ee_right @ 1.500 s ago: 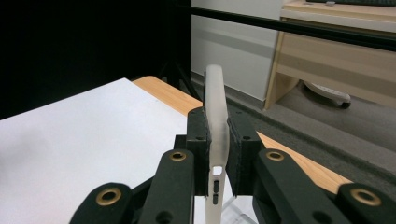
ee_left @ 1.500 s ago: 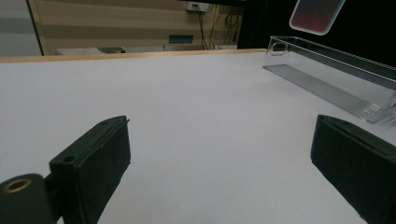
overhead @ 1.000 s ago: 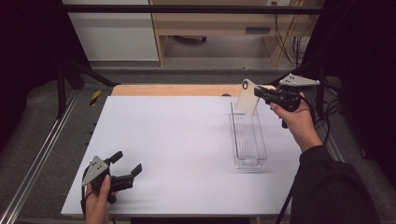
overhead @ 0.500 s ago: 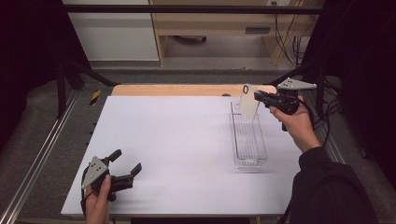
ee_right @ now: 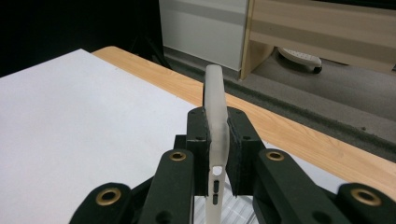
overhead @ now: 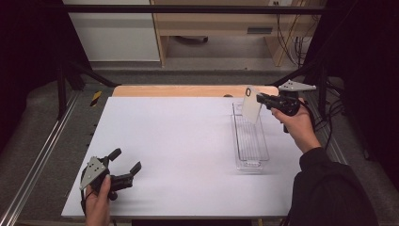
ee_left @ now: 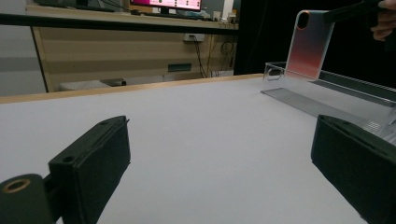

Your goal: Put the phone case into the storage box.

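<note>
1. While my right gripper [overhead: 261,98] stays clamped on the translucent phone case [overhead: 251,104], the case has tipped more upright over the far end of the clear tray [overhead: 251,141], at about two o'clock on the white table [overhead: 188,141].
2. Lowering it into the tray looks next.
3. My left gripper [overhead: 126,165] rests with jaws apart and empty, at about seven o'clock.

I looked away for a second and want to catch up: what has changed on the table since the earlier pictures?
The right gripper, shut on the translucent phone case, shifted slightly and swung the case a little lower over the far end of the clear plastic tray. The left gripper stayed put, jaws open; the tray did not move.
</note>
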`<act>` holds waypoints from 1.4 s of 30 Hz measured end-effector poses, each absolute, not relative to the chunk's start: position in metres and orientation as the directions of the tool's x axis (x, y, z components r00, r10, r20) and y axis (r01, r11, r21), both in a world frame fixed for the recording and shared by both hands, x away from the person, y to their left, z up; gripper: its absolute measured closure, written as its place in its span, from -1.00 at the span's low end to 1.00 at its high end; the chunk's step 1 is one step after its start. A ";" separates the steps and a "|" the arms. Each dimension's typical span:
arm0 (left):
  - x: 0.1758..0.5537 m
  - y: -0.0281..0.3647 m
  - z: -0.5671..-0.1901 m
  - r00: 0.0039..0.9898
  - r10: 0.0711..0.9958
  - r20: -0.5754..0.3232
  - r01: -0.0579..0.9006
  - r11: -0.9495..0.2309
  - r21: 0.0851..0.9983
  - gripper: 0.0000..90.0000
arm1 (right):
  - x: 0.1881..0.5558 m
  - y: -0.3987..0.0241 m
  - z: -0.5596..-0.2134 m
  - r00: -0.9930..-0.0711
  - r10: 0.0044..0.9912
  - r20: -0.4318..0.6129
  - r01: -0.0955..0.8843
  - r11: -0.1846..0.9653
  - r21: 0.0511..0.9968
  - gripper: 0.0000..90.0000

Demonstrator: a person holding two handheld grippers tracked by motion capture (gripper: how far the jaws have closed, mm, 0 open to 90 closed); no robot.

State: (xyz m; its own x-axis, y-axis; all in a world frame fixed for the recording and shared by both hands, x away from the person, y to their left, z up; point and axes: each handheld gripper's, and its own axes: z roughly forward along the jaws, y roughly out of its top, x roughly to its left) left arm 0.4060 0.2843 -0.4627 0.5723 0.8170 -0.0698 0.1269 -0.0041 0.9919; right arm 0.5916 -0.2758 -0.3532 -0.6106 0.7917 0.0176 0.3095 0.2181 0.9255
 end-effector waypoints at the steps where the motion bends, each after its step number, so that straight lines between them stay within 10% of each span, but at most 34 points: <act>1: 0.406 0.284 -0.463 0.574 0.816 -0.065 0.127 -0.011 0.992 -0.90 | 0.592 -0.276 -0.354 -0.610 0.792 0.015 0.312 0.222 0.924 0.80; 42: 0.403 0.279 -0.463 0.585 0.809 -0.058 0.139 -0.029 0.990 -0.90 | 0.619 -0.256 -0.386 -0.603 0.797 0.040 0.340 0.212 0.916 0.80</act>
